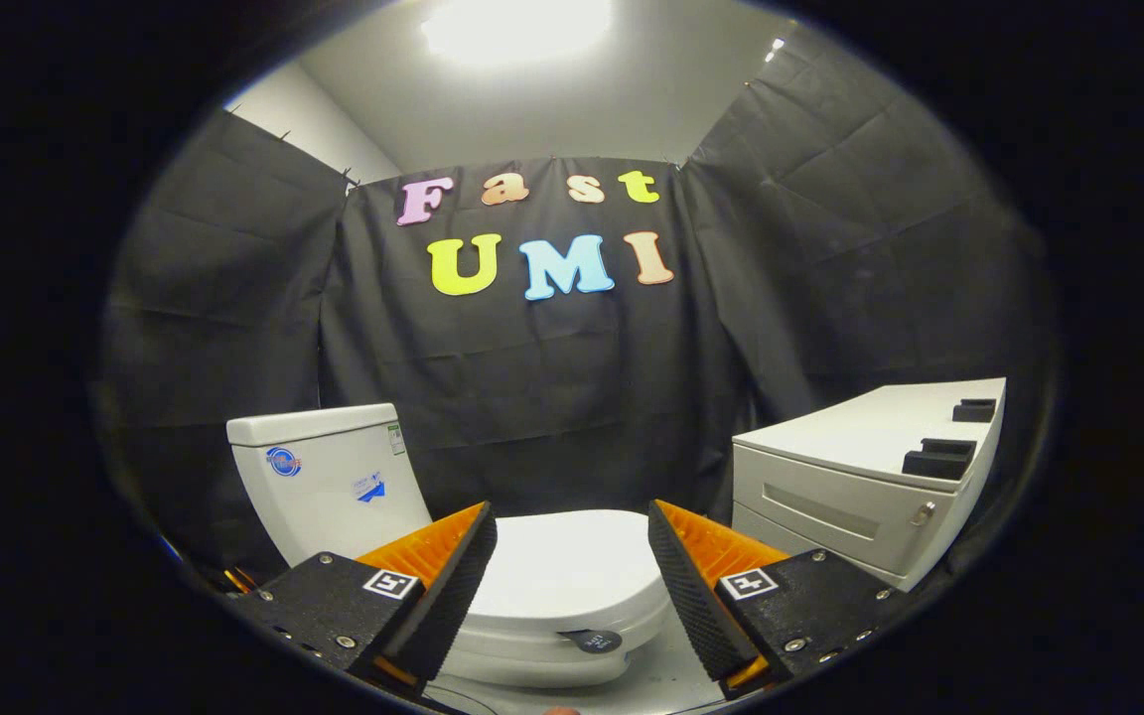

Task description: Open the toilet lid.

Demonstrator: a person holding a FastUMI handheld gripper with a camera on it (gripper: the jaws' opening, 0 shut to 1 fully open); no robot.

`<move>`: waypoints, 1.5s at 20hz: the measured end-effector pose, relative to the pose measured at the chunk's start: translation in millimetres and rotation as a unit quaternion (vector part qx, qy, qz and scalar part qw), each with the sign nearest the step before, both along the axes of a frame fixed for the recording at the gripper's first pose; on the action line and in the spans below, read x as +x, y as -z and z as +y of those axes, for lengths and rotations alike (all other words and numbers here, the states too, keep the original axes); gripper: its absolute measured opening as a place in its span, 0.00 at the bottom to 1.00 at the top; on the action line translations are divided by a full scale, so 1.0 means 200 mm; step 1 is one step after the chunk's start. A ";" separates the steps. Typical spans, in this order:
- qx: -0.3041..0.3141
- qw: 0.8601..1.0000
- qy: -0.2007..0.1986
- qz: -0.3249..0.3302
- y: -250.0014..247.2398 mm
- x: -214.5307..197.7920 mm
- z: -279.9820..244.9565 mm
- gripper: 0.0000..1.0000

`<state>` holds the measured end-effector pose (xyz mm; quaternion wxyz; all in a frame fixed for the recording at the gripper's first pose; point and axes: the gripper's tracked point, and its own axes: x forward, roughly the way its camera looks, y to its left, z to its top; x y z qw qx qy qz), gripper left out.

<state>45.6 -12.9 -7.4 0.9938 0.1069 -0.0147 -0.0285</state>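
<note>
Looking forward along the fingers in the gripper view, the gripper (572,571) hangs with its tongs spread wide and nothing between the pads, the orange-backed left finger (453,576) and right finger (691,581) framing the toilet lid (562,566) just ahead and a little below. That lid lies flat and closed on the bowl, its front rim nearest the fingers, with a small dark tab (596,641) at the front edge, toward the right. The tank (329,482) stands upright behind the lid's far left, against the cloth wall. A white cabinet (860,477) sits to the right, apart from the toilet, carrying two black blocks (939,459) near its right edge. Opening has not yet begun, by my reading. The risk lies in the rim: smooth, rounded and thin, it could slip from the pads if they close only shallowly or off-centre, letting the lid drop back. Coming in too low could knock a finger against the bowl instead.
</note>
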 end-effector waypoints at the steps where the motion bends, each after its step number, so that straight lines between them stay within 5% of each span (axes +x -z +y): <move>1: 0.013 1.000 -0.001 0.003 0.02 0.03 0.01 0.94; 6: 0.115 0.993 -0.004 0.010 0.12 0.13 0.02 0.95; 12: 0.242 0.970 0.021 0.024 0.33 0.18 -0.01 0.95; 23: 0.335 0.936 0.061 0.090 0.68 0.16 -0.05 0.95; 30: 0.411 0.902 0.066 0.117 0.88 0.18 -0.06 0.95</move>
